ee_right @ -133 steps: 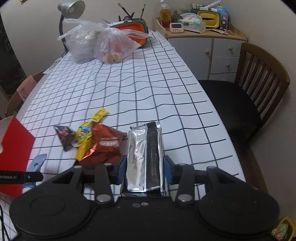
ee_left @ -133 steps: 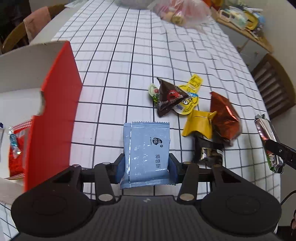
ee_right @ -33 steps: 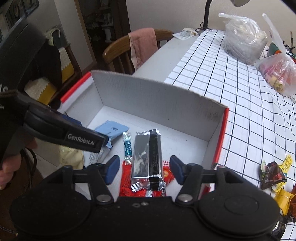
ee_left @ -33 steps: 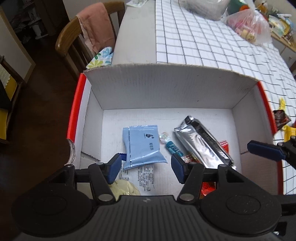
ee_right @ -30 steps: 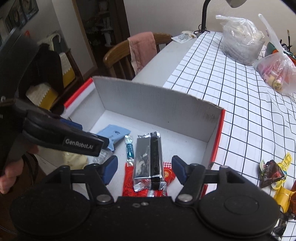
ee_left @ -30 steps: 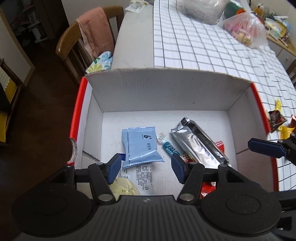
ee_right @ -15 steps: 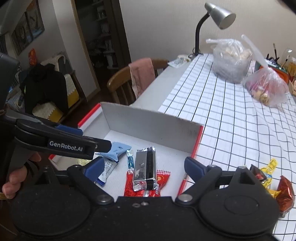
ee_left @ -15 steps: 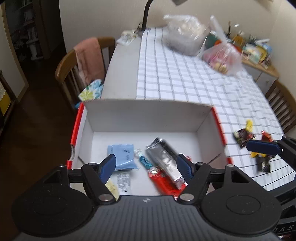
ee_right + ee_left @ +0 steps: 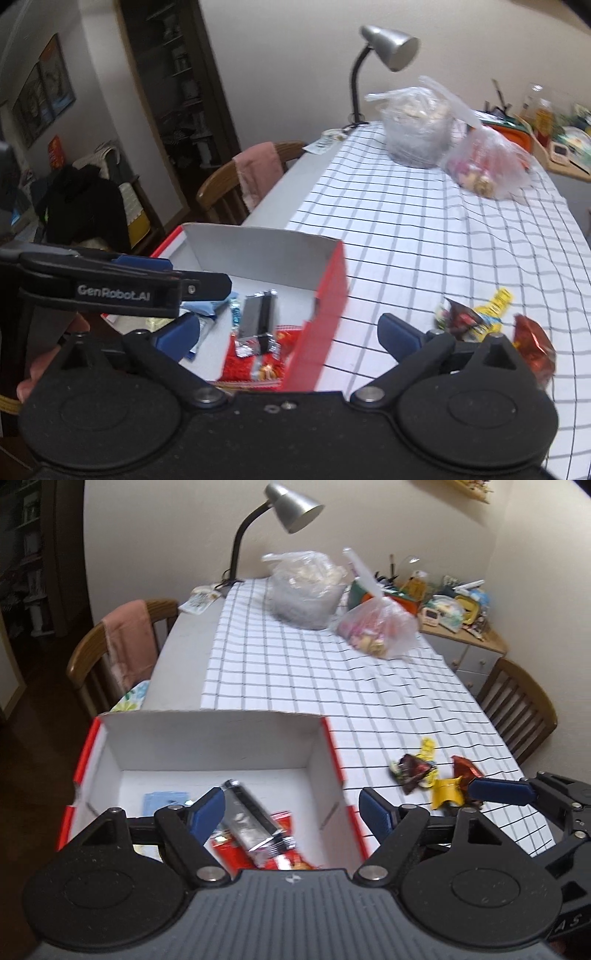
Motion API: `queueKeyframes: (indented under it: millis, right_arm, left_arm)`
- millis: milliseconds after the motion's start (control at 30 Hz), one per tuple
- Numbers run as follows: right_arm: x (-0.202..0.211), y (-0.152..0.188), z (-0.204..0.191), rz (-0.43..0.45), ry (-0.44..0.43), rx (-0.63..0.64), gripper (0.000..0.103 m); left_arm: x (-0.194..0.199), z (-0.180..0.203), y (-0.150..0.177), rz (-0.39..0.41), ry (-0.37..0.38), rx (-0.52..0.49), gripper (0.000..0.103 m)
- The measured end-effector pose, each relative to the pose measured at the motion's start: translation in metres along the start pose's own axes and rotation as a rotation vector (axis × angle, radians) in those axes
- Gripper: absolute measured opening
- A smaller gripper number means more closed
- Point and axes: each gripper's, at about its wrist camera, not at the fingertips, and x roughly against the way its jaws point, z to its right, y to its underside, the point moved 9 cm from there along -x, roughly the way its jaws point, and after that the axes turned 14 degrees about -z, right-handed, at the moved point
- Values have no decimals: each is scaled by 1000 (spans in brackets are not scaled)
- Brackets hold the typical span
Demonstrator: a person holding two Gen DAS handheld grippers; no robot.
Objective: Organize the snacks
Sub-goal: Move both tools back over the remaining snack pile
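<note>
The box [image 9: 207, 738], white inside and red outside, sits at the near left end of the table [image 9: 295, 664], and both grippers hang above its near edge with nothing between their fingers. The left gripper [image 9: 291, 808] has its blue pads spread wide, its jaws having just been opening; below them in the box lie the silver bar [image 9: 251, 819], tilted across a red packet [image 9: 284, 853], and the pale blue packet [image 9: 162, 801] to its left, partly hidden by the left finger. The right gripper [image 9: 284, 332] stands spread as wide, its jaws likewise having just opened, and straddles the box's red right wall [image 9: 325, 314]; through the gap the bar [image 9: 258, 317] shows upright on the red packet [image 9: 251, 354] with a small blue-wrapped candy [image 9: 234, 314] beside it. The left gripper's black arm crosses the left of the right wrist view and covers part of the blue packet [image 9: 201, 306]. On the checked cloth to the right of the box, well apart from it, lies a loose cluster: a dark brown pouch [image 9: 412, 771], yellow wrappers [image 9: 445, 792] and a red-orange foil bag [image 9: 532, 347]. At the far end stand a desk lamp [image 9: 291, 506] and two plastic bags [image 9: 306, 587]. A chair [image 9: 118, 653] draped with a pink cloth stands at the left.
</note>
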Motion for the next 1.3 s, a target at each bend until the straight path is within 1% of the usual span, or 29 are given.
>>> queueKeyframes:
  millis: [100,267,433,567,733,833,1000,1100,1167,1300]
  right_arm:
    - [8,5,19,10,26,-35,103]
    - [22,16,58,34,60,-90,103]
    - [34,30,105,68,119,-150,103]
    - [38,38,144,64,167,-190,103]
    - [35,47,184,27,210,-177,103]
    - [33,49,205,20,199,-174,103]
    - [18,50,235,-25,189,-151,103]
    - [6,51,252,-59,190,-174,103]
    - [-2,52,260,-81,169,-195,102]
    - [-18,51,271,-110,138,-230,99]
  left_arm:
    - [-2,21,0,23,13,-15,82]
    - [-15,51,-4,9,32,-11,83]
    - [-31,86,-7,0,38,-35,83]
    - [-45,113,-11,8,22,-55,83]
    - [-69,144,-18,-3,13,-67,83]
    - [-87,159,-23,-20,4,-70,83]
    - [-116,182,-31,-38,-11,-93,83]
    - [-136,189,-34,-64,-18,-93,83]
    - [-148,191,-36,-83,-24,-87,83]
    - [-170,192,-43,-130,-11,-63,83]
